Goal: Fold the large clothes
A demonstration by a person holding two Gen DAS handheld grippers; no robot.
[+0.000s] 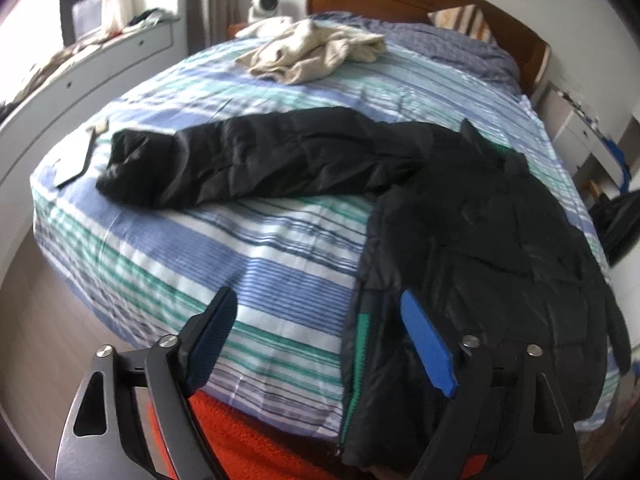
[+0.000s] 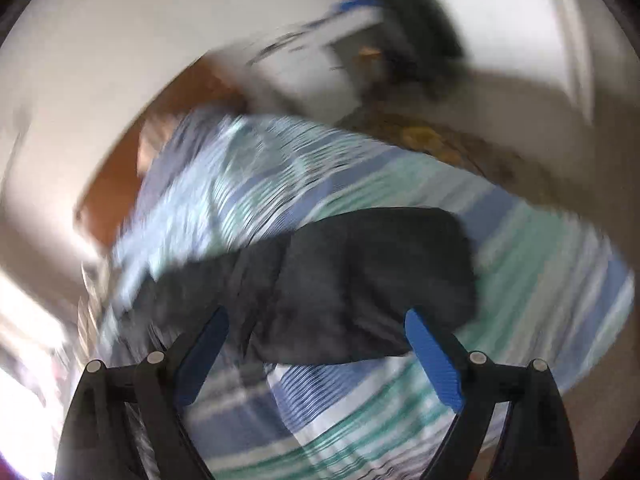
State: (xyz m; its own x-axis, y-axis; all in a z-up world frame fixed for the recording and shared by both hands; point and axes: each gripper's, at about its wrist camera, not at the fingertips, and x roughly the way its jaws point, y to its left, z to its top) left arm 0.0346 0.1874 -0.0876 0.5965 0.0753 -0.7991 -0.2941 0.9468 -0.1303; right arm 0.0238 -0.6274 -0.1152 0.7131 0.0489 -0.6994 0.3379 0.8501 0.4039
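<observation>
Sprawling across the striped bed, black jacket; beige clothes beyond; both grippers released.

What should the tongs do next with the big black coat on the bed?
Probably the left tongs, which are open and empty, should reach for the black coat's outstretched sleeve and fold it onto the body. The sleeve lies straight out across the striped bedspread, and the hem hangs over the bed's edge. The right tongs are open too; that view is blurred.
</observation>
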